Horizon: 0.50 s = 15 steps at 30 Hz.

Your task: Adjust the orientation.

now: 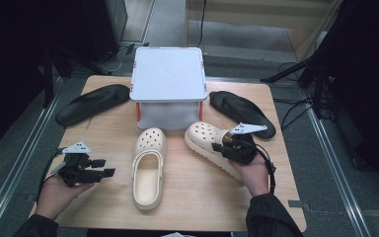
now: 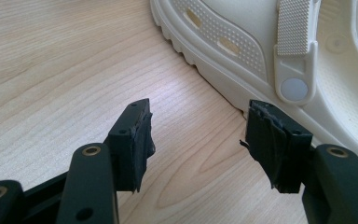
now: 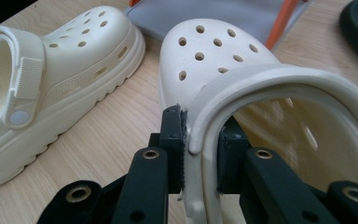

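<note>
Our right claw (image 3: pixel 200 154) pinched the rim of the right clog (image 3: pixel 223 74), which lay just ahead of it. Our left claw (image 2: pixel 196 135) was spread and held nothing, the left clog (image 2: pixel 270 56) just beyond it. Behind both stood a box (image 1: pixel 168 79).

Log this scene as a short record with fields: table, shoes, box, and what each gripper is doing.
table: light wooden table
held shoe: cream perforated foam clog, rim and heel strap clamped between the jaws of the right gripper
second shoe: matching cream foam clog, lying flat at the table's middle
left gripper: jaws open, nothing between them, beside the second clog's sole
box: white lidded plastic box with orange clips, at the far edge
other footwear: two black slippers, one either side of the box
</note>
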Tool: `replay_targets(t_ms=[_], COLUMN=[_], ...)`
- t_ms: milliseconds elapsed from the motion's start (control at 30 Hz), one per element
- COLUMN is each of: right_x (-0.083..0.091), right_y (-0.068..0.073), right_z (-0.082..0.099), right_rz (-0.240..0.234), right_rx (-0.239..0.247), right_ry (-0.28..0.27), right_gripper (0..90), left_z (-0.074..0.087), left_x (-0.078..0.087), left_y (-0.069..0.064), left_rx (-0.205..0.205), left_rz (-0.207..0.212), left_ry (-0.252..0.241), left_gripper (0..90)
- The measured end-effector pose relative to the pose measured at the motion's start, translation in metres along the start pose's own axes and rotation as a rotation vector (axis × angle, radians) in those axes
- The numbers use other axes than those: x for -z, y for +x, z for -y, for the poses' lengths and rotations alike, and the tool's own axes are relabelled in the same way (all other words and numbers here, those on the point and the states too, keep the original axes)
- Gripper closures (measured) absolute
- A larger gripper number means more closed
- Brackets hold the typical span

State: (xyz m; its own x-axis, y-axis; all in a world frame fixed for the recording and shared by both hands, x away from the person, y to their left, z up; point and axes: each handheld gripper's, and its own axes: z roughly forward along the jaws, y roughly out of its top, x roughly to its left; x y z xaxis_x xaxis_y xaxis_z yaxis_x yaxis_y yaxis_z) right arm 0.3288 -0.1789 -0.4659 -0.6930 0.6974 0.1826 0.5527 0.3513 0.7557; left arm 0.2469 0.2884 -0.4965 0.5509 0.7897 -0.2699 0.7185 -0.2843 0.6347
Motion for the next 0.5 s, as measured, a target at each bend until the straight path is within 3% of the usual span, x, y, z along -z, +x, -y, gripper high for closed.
replay_targets(t_ms=[167, 500], right_x=[-0.013, -0.033], right_y=[0.018, 0.042], right_z=[-0.007, -0.018], right_rz=[0.005, 0.017], right_rx=[0.029, 0.021], right_ry=[0.013, 0.048], right_gripper=[77.2, 77.0], left_z=[-0.001, -0.003], left_x=[-0.002, -0.003], left_y=[-0.002, -0.004], left_rx=[-0.01, -0.02], left_rz=[0.005, 0.012], left_ry=[0.005, -0.005], left_gripper=[41.2, 41.4])
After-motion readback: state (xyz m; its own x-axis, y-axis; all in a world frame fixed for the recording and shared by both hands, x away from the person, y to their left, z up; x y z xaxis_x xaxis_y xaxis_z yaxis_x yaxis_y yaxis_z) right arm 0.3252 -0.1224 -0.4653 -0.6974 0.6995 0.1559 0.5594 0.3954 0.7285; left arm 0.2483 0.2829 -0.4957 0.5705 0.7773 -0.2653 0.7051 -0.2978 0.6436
